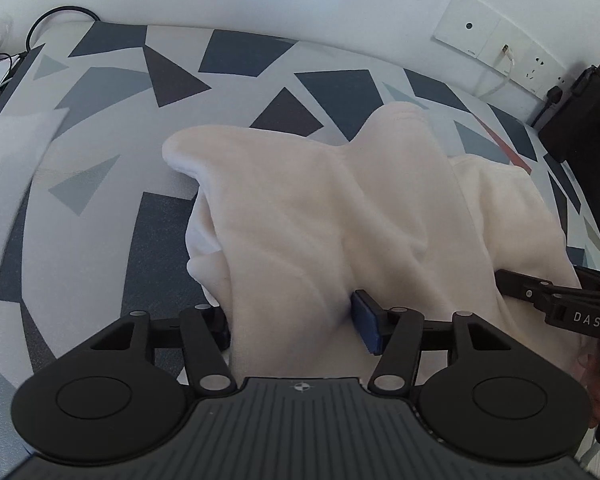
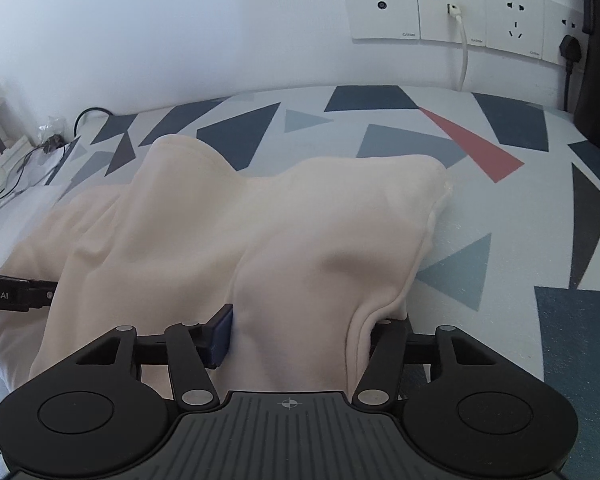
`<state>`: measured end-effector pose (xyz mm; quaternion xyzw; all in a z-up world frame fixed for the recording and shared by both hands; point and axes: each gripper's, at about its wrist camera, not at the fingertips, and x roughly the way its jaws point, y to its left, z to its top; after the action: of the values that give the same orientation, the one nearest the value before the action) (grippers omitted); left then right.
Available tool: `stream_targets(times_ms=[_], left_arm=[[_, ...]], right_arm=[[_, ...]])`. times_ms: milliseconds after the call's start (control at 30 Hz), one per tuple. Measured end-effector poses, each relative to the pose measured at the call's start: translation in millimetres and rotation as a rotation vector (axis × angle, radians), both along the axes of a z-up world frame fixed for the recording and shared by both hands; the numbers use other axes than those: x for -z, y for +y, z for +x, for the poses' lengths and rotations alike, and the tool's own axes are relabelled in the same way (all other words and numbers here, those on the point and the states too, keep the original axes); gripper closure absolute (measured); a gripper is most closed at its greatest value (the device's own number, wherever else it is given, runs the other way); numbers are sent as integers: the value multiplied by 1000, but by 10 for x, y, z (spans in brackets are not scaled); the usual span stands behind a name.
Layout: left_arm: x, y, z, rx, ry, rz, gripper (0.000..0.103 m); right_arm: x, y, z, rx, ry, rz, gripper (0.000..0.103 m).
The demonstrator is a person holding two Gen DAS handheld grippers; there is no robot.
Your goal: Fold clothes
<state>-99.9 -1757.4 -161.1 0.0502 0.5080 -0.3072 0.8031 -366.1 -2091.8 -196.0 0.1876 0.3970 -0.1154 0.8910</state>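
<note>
Gripping the near hem of a cream fleece garment [image 1: 340, 216], the left gripper [image 1: 296, 328] had cloth bunched between its fingers, with the blue pad [image 1: 366, 325] of one finger pressed against the fabric and the other finger mostly hidden under a fold. The right gripper [image 2: 304, 334] held the same garment [image 2: 236, 240] in like manner: its blue pad [image 2: 221, 336] bore on one side of a gathered ridge of cloth, and the opposite finger sat behind a rolled edge. Neither pair stood wide; each was closed down to the thickness of the bunched fabric.

Beside the left fingers, toward their right, the black linkage of the right gripper [image 1: 560, 304] entered the left wrist view, touching the garment's edge. A hand [image 1: 598, 384] showed at that frame's lower right margin.

Ahead of both finger pairs, the garment rose in two rounded peaks and draped over a table cover [image 2: 500, 208] printed with dark blue, grey and red angular shapes. A pale sheet [image 1: 8, 168] lay well to the left of the left fingers.

Farther ahead, a white wall carried a row of socket plates [image 2: 448, 8], with a white cable [image 2: 464, 52] plugged into one. A black bag [image 1: 580, 120] stood against the wall to the right, and black cables [image 2: 56, 144] lay at the far left.
</note>
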Motion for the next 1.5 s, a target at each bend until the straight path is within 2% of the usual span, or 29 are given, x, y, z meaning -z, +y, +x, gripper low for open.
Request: stream_targets(times_ms=[233,467,633,667,733,767,833,867,1000,1233,1367,1500], left_arm=[[-26,95,-40,-63,13,-27,49],[-17,139,-52,-58,14,-38,48],[-1,163,-44,-56,17,-39,43],[-2,164,-39,-52,17,-34,39],[-1,167,-27,-40,19,-4,19],[7,193,-17,-39,26,9,0],[24,245,4,-36,39,34,0],[33,271,14,-34,46,46,0],[44,326,0,-19,40,52,0],[52,317,-58,-75,6,45,0],[57,351,-70,-66,-8,28,0],[53,351,-67,-60,-9,26,0]], right_arm=[[-31,40,-16,25,16,14,52],[6,31,-108,40,-10,32,52],[10,52,-105,46,-10,19,49],[8,51,-101,46,-6,19,48],[4,39,-96,44,3,22,34],[3,24,-96,42,9,27,28],[8,-11,-111,41,17,39,4],[16,-19,-131,46,15,36,1],[51,-25,-211,67,3,11,1],[72,12,-208,101,10,-24,1],[78,-26,-233,115,-17,-4,1],[56,-157,-250,100,-25,60,1]])
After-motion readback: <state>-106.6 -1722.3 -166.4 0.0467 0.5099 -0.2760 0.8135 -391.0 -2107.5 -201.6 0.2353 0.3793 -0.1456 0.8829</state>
